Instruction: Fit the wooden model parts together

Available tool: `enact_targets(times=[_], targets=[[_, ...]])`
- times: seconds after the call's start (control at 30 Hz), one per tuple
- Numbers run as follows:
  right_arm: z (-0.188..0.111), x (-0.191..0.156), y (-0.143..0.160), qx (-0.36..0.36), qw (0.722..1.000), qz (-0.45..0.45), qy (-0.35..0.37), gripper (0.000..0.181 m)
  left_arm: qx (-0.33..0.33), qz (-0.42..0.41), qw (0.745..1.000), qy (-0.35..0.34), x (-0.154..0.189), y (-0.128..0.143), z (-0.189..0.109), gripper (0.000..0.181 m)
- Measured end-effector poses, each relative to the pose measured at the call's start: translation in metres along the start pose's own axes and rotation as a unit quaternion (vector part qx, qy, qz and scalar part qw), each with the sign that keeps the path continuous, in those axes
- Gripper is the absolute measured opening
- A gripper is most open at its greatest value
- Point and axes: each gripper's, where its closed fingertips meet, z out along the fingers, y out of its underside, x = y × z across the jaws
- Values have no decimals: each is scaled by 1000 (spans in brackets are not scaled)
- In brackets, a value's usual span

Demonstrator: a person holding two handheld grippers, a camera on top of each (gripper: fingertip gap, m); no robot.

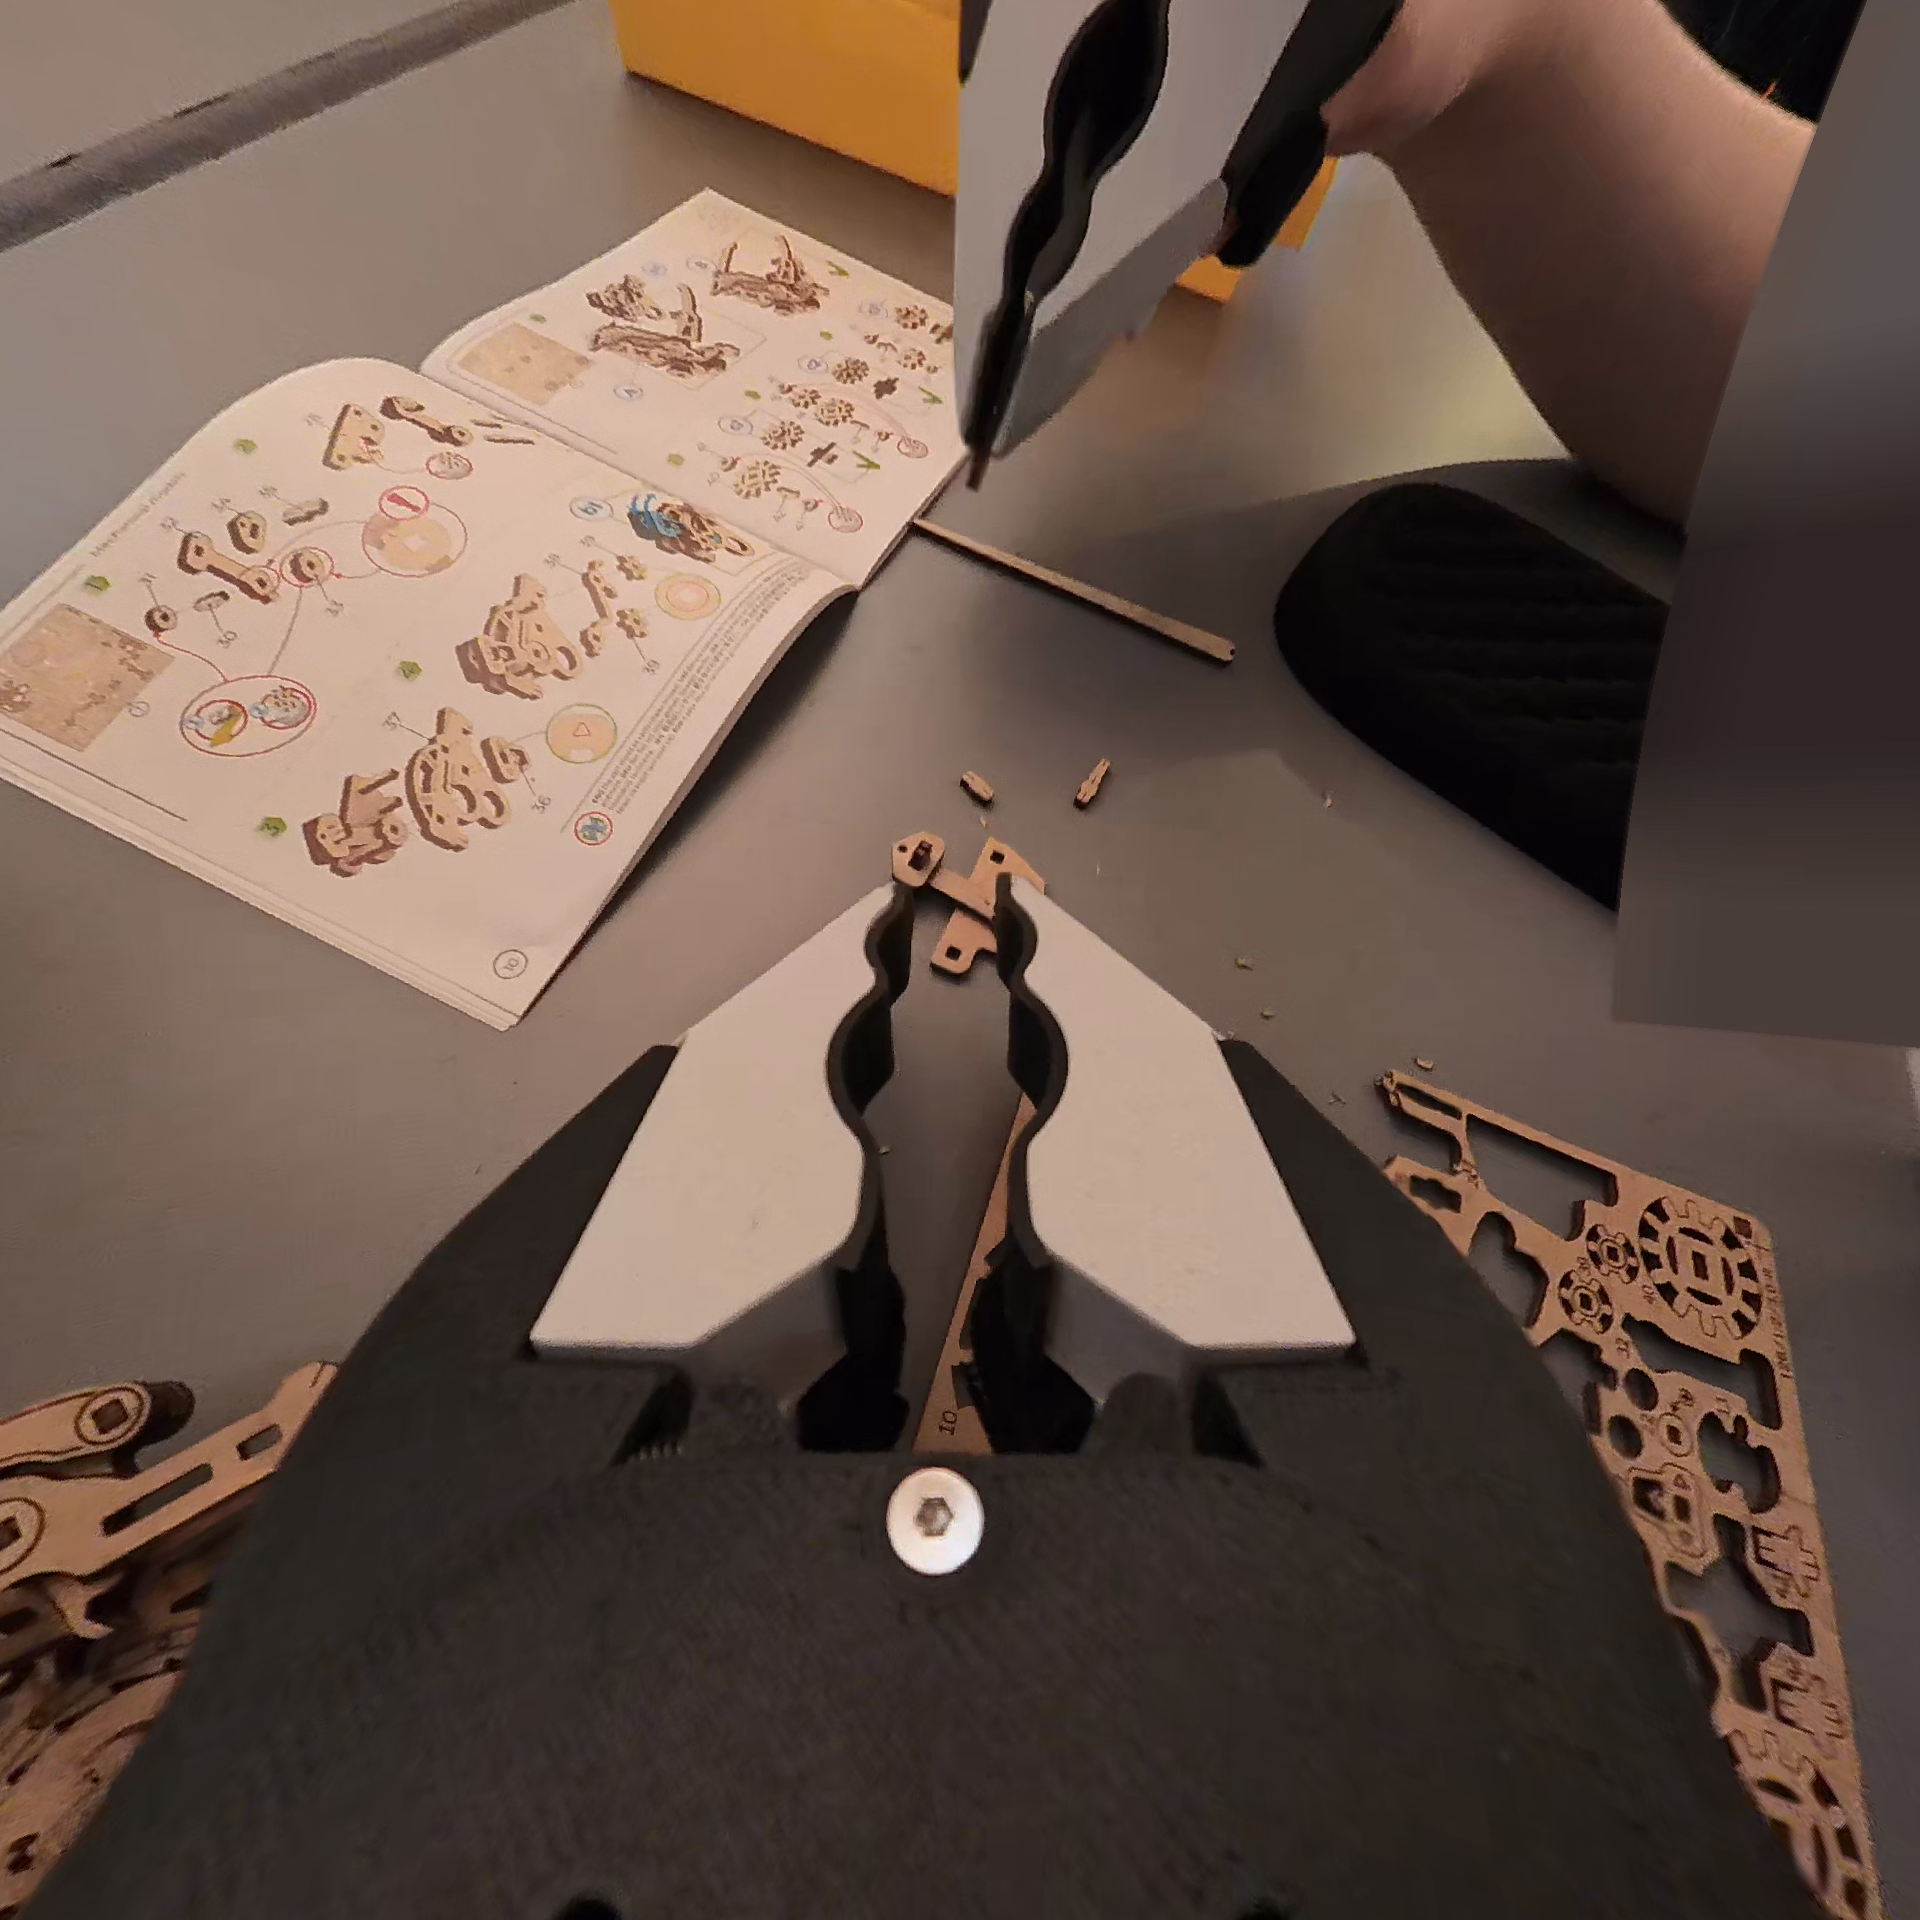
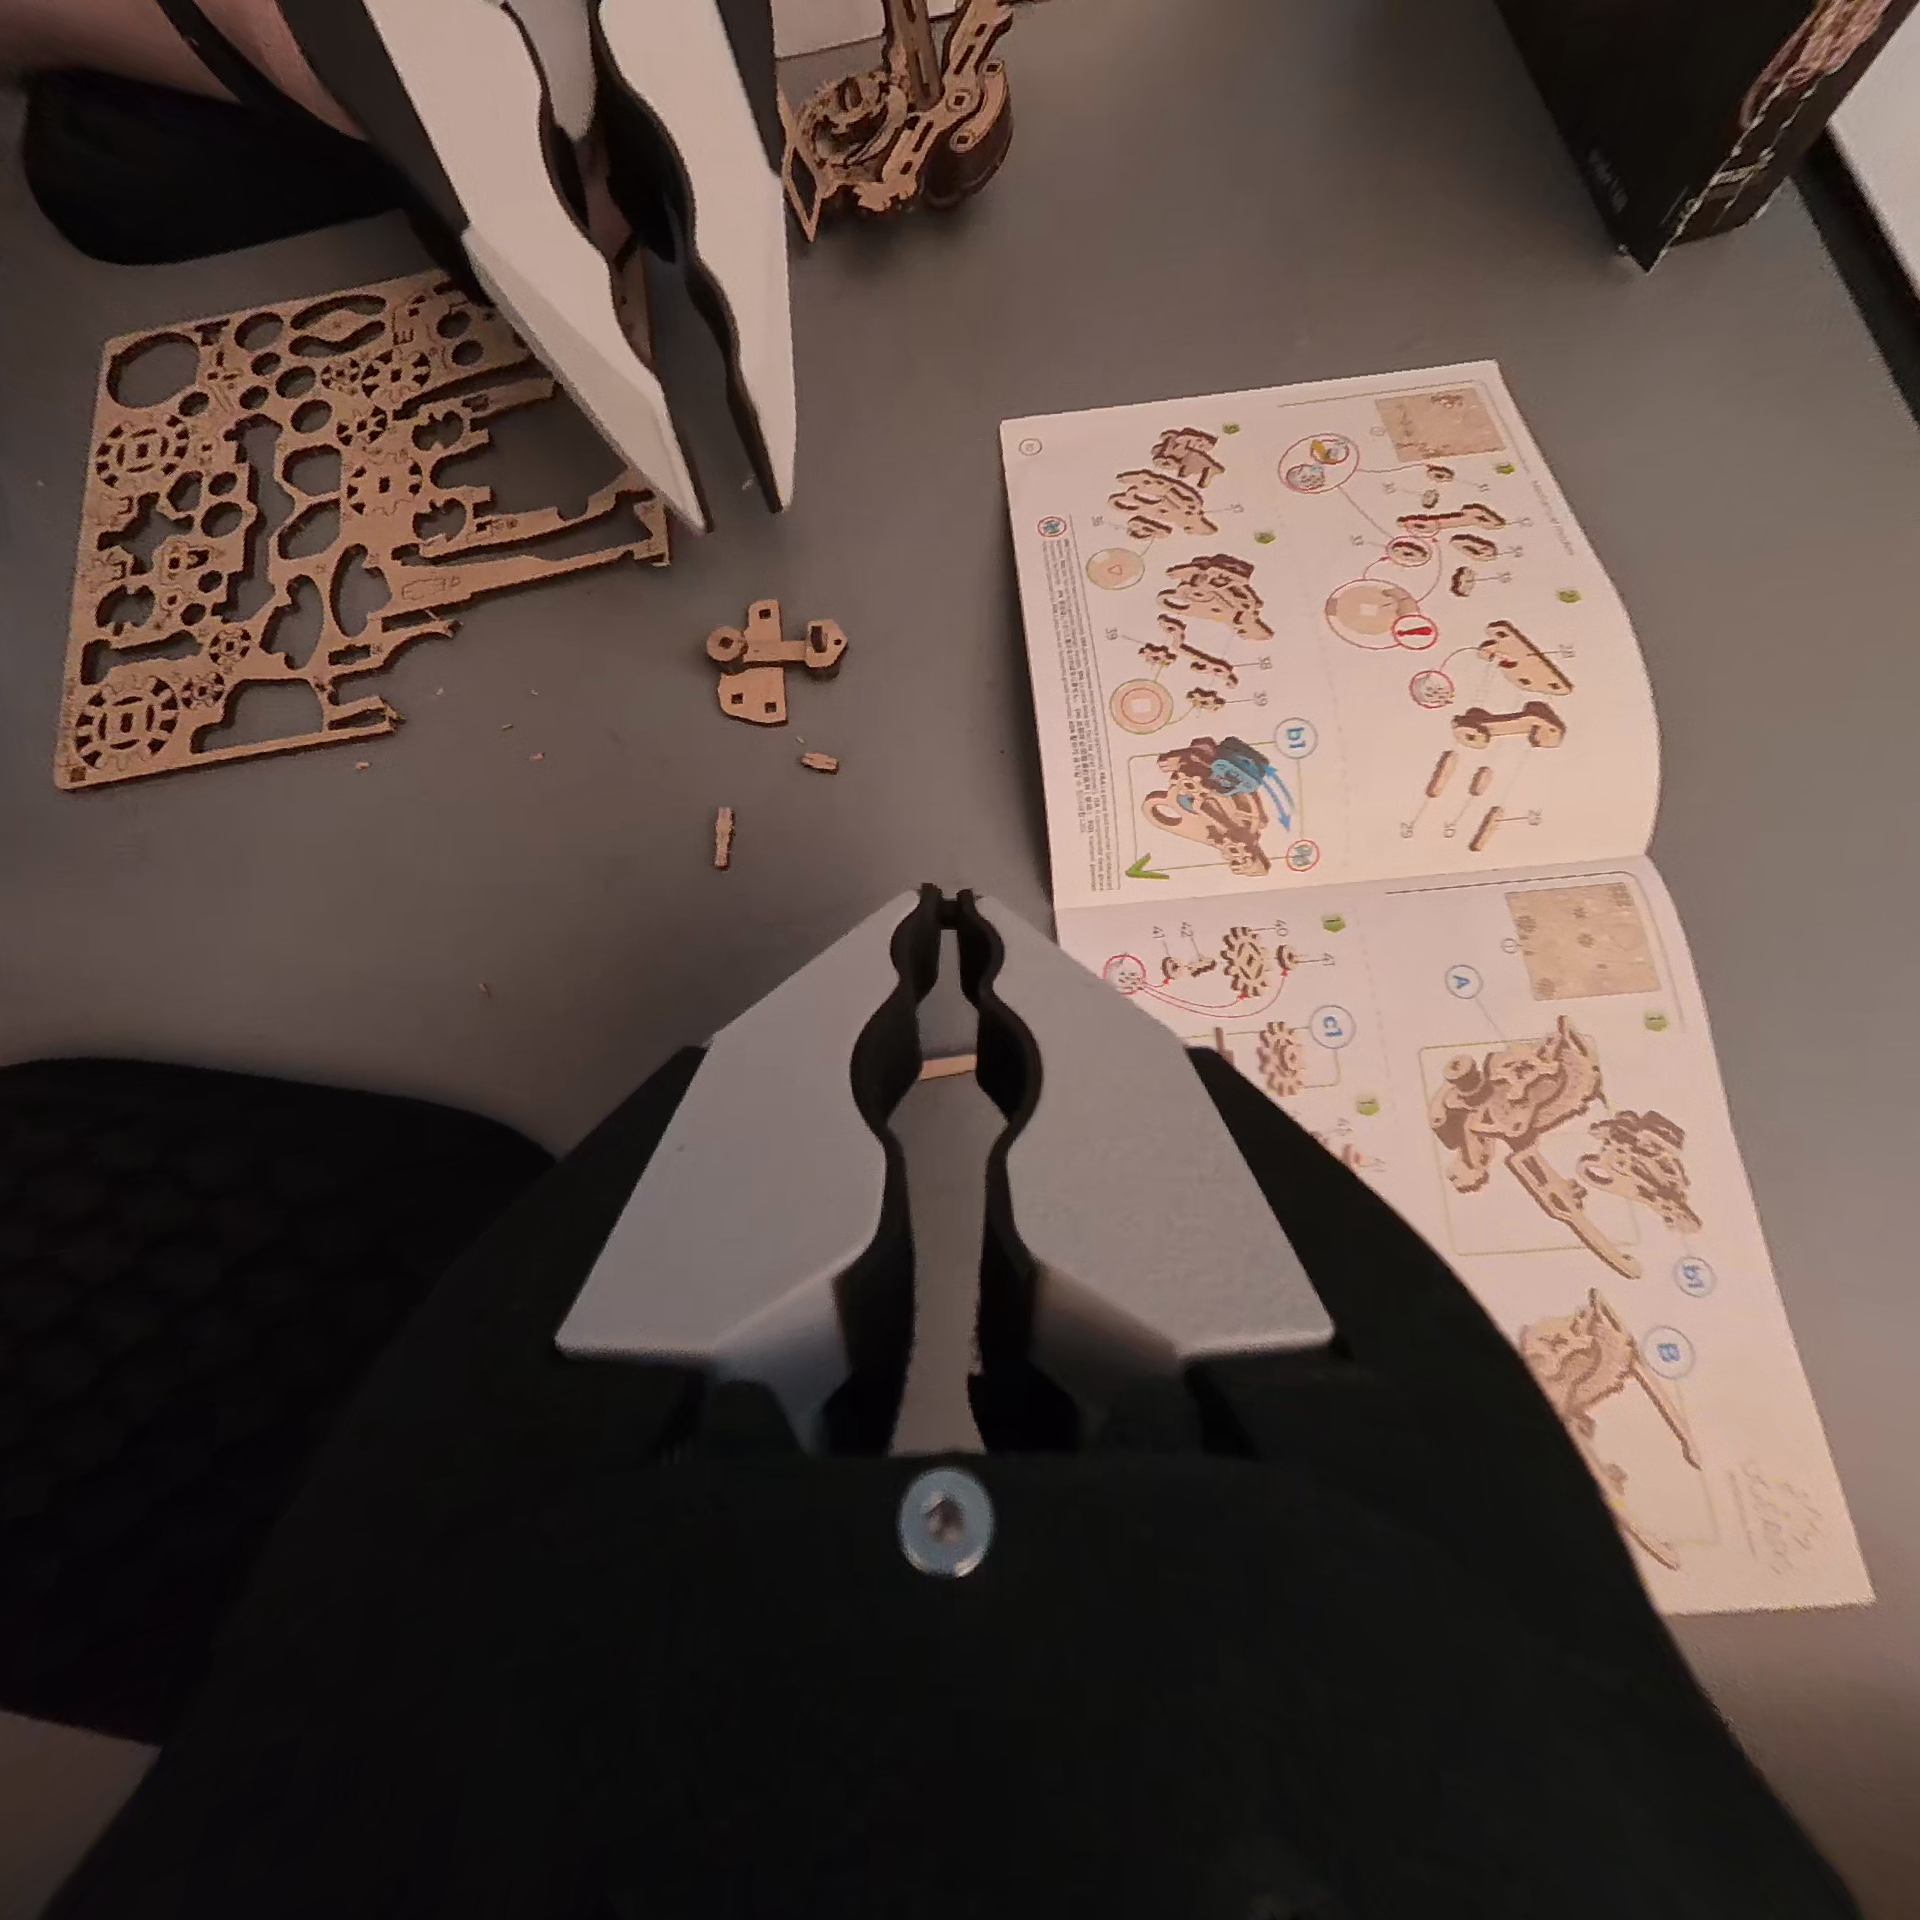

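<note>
Grey table [image 2: 312,914] fills both views. Left of the small sub-assembly [image 2: 774,665] lies the punched-out sheet [image 2: 312,540]; right of it, the open booklet [image 2: 1351,831]. Beyond it stands a partly built model [image 2: 894,135], so much remains. The left hand-held gripper [image 2: 743,509] hovers slightly apart; the right hand-held gripper [image 2: 945,896] is closed, empty.

Looking steeply down from close above the grey tabletop [image 1: 312,1091] from opposite sides, facing each other, both sharing the open illustrated instruction booklet [image 1: 436,644] [image 2: 1351,831].
</note>
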Motion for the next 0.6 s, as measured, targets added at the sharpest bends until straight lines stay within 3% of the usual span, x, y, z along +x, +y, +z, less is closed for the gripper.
enact_targets(times=[0.6], targets=[[1, -1, -3, 41, 997, 42, -47, 0, 32, -15, 999, 9, 1, -9, -6, 12]])
